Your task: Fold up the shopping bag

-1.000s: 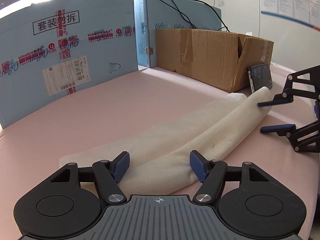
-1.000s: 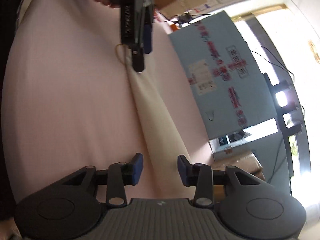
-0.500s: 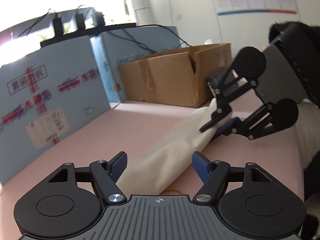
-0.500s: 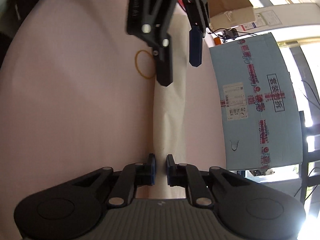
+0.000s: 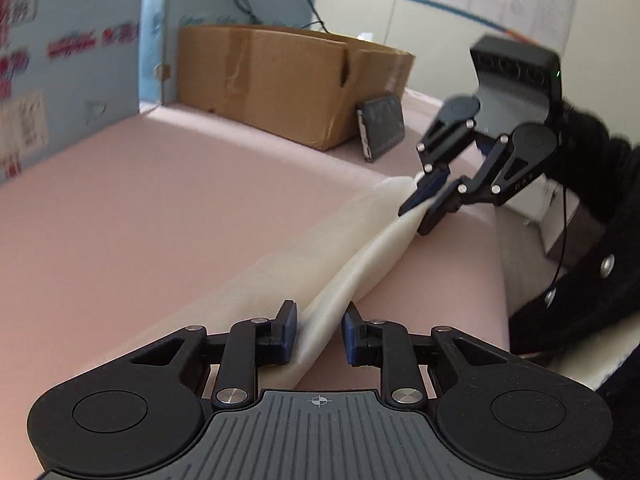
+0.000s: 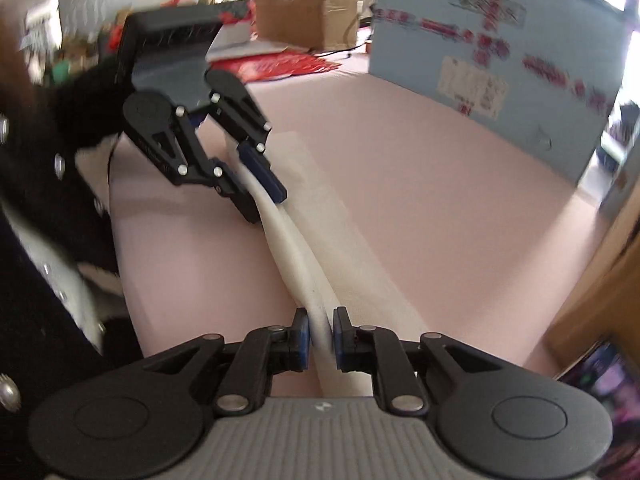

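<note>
The pink desk (image 5: pixel 160 220) carries the cream shopping bag (image 5: pixel 280 280), folded long, before the cardboard box (image 5: pixel 280 80). Right tongs (image 5: pixel 430 204) pinch one end, easing slightly; left tongs (image 5: pixel 318 334), closing, seemingly grip the other.

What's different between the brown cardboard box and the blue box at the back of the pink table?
The brown cardboard box is low and long; the blue box stands taller. The brown cardboard box is plain and creased, while the blue box carries red print and a pale label. A dark flat device leans against the brown one only. Both stand side by side at the back of the pink table.
</note>
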The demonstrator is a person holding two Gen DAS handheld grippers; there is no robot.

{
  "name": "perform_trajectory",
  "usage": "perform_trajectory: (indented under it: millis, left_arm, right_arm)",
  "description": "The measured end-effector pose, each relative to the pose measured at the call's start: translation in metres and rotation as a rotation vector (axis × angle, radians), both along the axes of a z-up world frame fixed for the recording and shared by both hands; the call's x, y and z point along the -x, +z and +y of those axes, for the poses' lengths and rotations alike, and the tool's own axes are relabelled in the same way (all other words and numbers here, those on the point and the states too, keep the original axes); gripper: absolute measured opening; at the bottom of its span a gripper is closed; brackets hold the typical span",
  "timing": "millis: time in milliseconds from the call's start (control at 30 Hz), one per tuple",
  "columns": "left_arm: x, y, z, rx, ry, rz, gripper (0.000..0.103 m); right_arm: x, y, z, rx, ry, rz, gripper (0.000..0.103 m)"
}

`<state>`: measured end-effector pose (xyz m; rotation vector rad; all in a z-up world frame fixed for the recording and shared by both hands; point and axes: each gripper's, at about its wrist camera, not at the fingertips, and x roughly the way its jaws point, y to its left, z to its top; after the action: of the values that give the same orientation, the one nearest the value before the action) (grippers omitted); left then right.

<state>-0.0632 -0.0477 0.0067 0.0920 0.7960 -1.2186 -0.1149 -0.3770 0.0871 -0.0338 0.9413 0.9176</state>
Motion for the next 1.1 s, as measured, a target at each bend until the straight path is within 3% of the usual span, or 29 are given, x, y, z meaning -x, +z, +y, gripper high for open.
perform_trajectory:
  millis: [100, 233, 367, 467, 567, 600, 633, 700, 800, 833, 900, 1000, 1100]
  left_arm:
    - [-0.022, -0.015, 0.025, 0.100, 0.055, 0.157, 0.025]
    - [-0.033, -0.027, 0.046, 0.179, 0.125, 0.237, 0.025]
    - [-0.022, -0.021, 0.056, 0.190, 0.182, 0.176, 0.026]
    - [-0.011, -0.014, 0.063, 0.211, 0.202, 0.120, 0.036]
    - [-0.002, -0.008, 0.071, 0.243, 0.235, 0.067, 0.064]
    - [0.002, -0.005, 0.073, 0.251, 0.249, 0.045, 0.079]
    - [0.008, -0.002, 0.074, 0.259, 0.256, 0.015, 0.085]
    - [0.020, 0.004, 0.074, 0.269, 0.244, -0.043, 0.086]
    - [0.024, 0.007, 0.067, 0.210, 0.293, -0.102, 0.081]
    - [0.020, 0.005, 0.064, 0.173, 0.308, -0.090, 0.059]
    - [0.011, 0.000, 0.061, 0.123, 0.325, -0.059, 0.036]
    - [-0.002, -0.008, 0.064, 0.116, 0.349, -0.003, 0.033]
    - [-0.007, -0.008, 0.063, 0.092, 0.355, -0.019, 0.033]
  right_arm:
    - [-0.003, -0.018, -0.036, -0.110, -0.105, 0.098, 0.020]
    - [-0.001, -0.028, -0.061, -0.174, -0.189, 0.142, 0.021]
    - [0.013, -0.029, -0.072, -0.199, -0.235, 0.130, 0.023]
    - [0.019, -0.036, -0.080, -0.238, -0.285, 0.128, 0.023]
    - [0.019, -0.045, -0.081, -0.278, -0.327, 0.127, 0.022]
    - [0.020, -0.045, -0.082, -0.282, -0.334, 0.123, 0.022]
    - [0.019, -0.047, -0.081, -0.285, -0.339, 0.121, 0.022]
    - [0.021, -0.049, -0.081, -0.294, -0.355, 0.114, 0.021]
    - [0.020, -0.049, -0.080, -0.300, -0.359, 0.108, 0.021]
    - [0.019, -0.049, -0.080, -0.300, -0.359, 0.108, 0.021]
    - [0.018, -0.048, -0.078, -0.291, -0.355, 0.106, 0.021]
    - [0.020, -0.041, -0.076, -0.252, -0.345, 0.088, 0.022]
    - [0.020, -0.036, -0.081, -0.246, -0.362, 0.081, 0.024]
